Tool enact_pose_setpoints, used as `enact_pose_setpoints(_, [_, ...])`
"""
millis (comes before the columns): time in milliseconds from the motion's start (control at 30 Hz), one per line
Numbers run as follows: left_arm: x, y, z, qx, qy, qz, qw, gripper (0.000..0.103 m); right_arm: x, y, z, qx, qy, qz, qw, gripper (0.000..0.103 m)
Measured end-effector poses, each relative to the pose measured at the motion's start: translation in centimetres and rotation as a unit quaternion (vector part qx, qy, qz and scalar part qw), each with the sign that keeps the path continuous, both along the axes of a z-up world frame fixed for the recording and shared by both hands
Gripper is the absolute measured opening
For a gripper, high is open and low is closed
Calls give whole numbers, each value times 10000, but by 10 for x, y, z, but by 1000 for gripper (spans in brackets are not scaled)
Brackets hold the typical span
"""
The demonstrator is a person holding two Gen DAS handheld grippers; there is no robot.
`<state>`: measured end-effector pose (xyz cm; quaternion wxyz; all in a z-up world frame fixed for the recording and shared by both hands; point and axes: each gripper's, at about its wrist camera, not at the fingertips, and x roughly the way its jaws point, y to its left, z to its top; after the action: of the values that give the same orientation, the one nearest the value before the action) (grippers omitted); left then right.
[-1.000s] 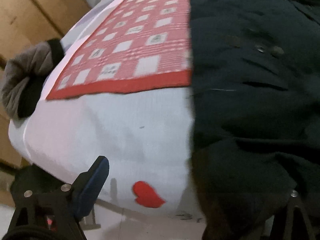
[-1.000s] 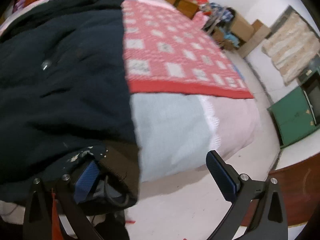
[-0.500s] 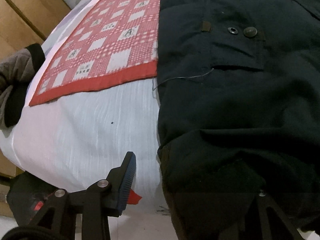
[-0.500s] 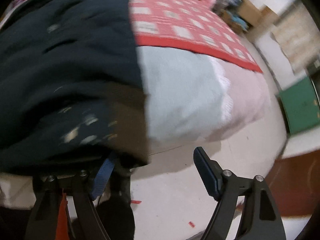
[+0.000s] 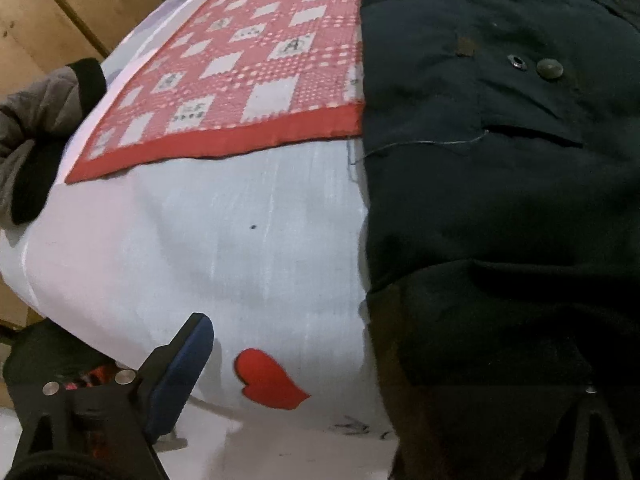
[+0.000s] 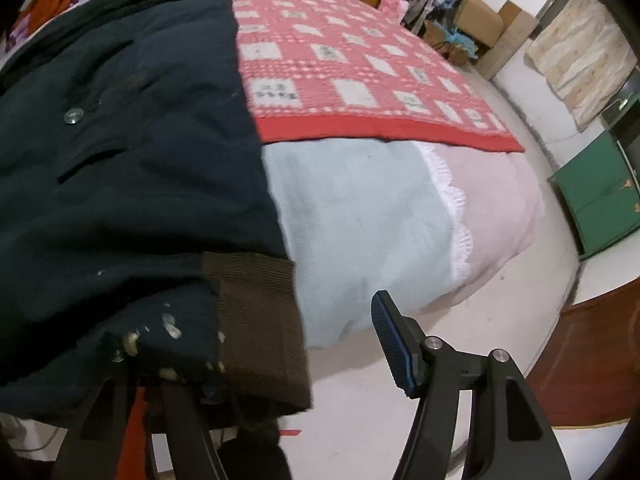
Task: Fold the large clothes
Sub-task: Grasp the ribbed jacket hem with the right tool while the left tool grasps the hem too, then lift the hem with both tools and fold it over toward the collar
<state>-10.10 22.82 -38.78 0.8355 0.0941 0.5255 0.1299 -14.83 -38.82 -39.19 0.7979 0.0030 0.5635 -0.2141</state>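
Observation:
A large dark navy coat (image 5: 500, 184) with snap buttons and a brown ribbed hem (image 6: 256, 320) lies on the bed, its bottom hanging over the bed's front edge. It also shows in the right wrist view (image 6: 120, 168). My left gripper (image 5: 380, 380) is open at the coat's bottom left corner; its left finger (image 5: 180, 368) is over the sheet, its right finger hidden under dark cloth. My right gripper (image 6: 256, 360) is open at the bottom right corner; its right finger (image 6: 394, 344) is free, its left finger is under the hem.
The bed carries a red checked blanket (image 5: 248, 76) over a pale blue sheet (image 5: 224, 248) with a red heart (image 5: 268, 380). A grey padded garment (image 5: 36, 128) hangs at the bed's left side. A green cabinet (image 6: 596, 196) and boxes (image 6: 472, 12) stand to the right.
Both grippers shifted around the coat's bottom edge and now sit lower at its corners. The right view steadied from blur. The jaws stayed open throughout.

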Motion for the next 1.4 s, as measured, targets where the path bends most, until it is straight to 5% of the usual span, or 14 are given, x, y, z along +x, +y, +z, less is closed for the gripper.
enact_pose_setpoints(100, [0, -4, 0, -603, 59, -120, 9981, 44, 7, 8, -8, 131, 138, -182, 9997, 68])
enact_pose_setpoints(133, [-1, -9, 0, -648, 86, -229, 9976, 22, 11, 5, -12, 240, 178, -283, 9992, 68])
enact_pose_setpoints(167, [-2, -15, 1, -636, 135, -348, 9973, 19, 11, 2, -14, 344, 207, -341, 9986, 68])
enact_pose_setpoints(200, [-2, -16, 4, -657, 144, -338, 9972, 18, 10, 1, -15, 409, 218, -341, 9983, 65])
enact_pose_setpoints(233, [-3, -11, 7, -795, 129, -253, 9964, 16, 9, -2, -13, 578, 171, -278, 9978, 38])
enact_pose_setpoints(267, [-4, -6, 11, -909, 121, -155, 9957, 15, 7, -3, -10, 872, 78, -177, 9960, 25])
enact_pose_setpoints(333, [-10, -3, 25, -918, 52, -222, 9955, 12, 5, -3, -3, 863, 72, -149, 9961, 19])
enact_pose_setpoints(1000, [-24, 1, 130, -991, -152, -672, 9927, 9, -8, -4, 113, 975, -328, 520, 9933, 14])
enact_pose_setpoints(1400, [-47, -3, 162, -1019, 544, -558, 9917, 9, -39, -1, 165, 1025, 151, 709, 9921, 13])
